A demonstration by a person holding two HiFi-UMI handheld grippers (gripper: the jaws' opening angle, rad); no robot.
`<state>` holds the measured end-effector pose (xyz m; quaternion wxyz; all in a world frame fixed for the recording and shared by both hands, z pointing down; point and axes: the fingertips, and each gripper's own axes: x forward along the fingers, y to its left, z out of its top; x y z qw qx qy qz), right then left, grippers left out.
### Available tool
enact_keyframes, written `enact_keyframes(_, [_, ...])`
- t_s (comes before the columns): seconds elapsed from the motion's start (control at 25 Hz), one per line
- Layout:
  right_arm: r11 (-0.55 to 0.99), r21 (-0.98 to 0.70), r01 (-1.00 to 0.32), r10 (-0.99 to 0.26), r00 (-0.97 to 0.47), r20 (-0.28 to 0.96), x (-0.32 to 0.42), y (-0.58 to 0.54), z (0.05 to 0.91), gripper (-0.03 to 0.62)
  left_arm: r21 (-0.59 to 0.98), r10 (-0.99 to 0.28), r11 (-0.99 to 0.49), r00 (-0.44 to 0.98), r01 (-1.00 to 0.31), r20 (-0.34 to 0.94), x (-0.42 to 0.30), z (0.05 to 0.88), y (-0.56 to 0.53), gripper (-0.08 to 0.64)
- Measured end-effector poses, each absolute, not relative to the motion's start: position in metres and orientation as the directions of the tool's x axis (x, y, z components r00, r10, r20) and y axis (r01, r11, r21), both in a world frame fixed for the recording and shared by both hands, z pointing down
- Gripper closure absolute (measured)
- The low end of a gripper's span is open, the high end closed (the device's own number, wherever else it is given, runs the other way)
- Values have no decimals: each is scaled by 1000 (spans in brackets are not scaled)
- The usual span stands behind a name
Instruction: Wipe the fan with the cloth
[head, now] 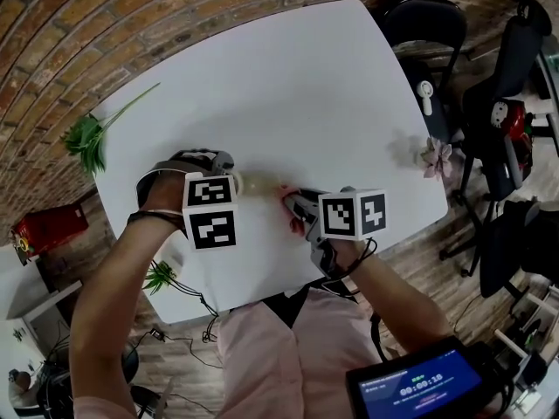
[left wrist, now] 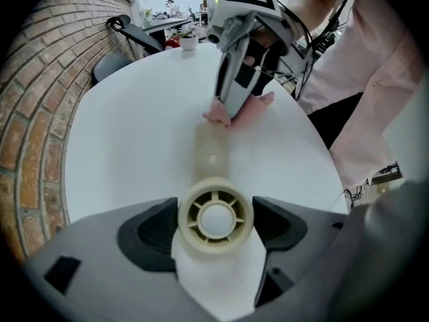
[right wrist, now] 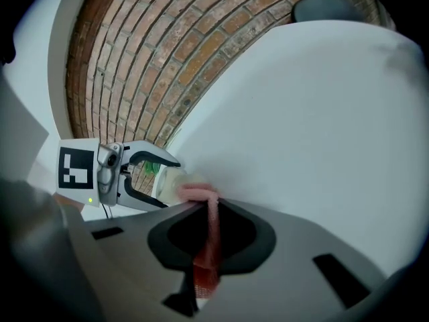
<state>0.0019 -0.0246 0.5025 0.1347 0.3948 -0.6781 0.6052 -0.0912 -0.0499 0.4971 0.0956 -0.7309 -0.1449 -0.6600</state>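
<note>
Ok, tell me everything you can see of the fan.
The fan is a small handheld one in cream plastic: a round head with spokes around a pale hub, and a flat straight handle with a small hole. It seems to lie flat on the white table. The left claw is shut on its head, a jaw at each side. The handle points away to the right claw, whose pink cloth lies on its far end.
</note>
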Motion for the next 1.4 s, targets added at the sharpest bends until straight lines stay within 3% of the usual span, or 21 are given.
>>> enact_keyframes(0.32, [54,-646,-761,-366,-617,696,26,-37,496,563,47,65,-816,10,576,998,-88,499,-39,207])
enact_keyframes(0.48, [232,-583,-779,-299,-627,719,21,-40,496,563,36,66,-734,18,678,998,-85,499,-35,206])
enact_keyframes(0.72, [567,-457,-686,-188,-647,738,-7,-42,496,561,32,39,-662,-8,749,999,-85,501,-32,206])
enact_keyframes(0.92, [777,-371,-510,-83,-666,741,-32,-43,495,561,34,10,-619,-35,785,999,-85,502,-31,206])
enact_keyframes(1.12, [928,-288,-235,60,-669,741,-49,-36,493,561,38,-10,-590,-54,807,998,-86,503,-30,204])
enact_keyframes(1.4, [990,-56,131,130,-664,736,-57,-27,490,563,40,-26,-575,-67,817,997,-87,504,-31,202])
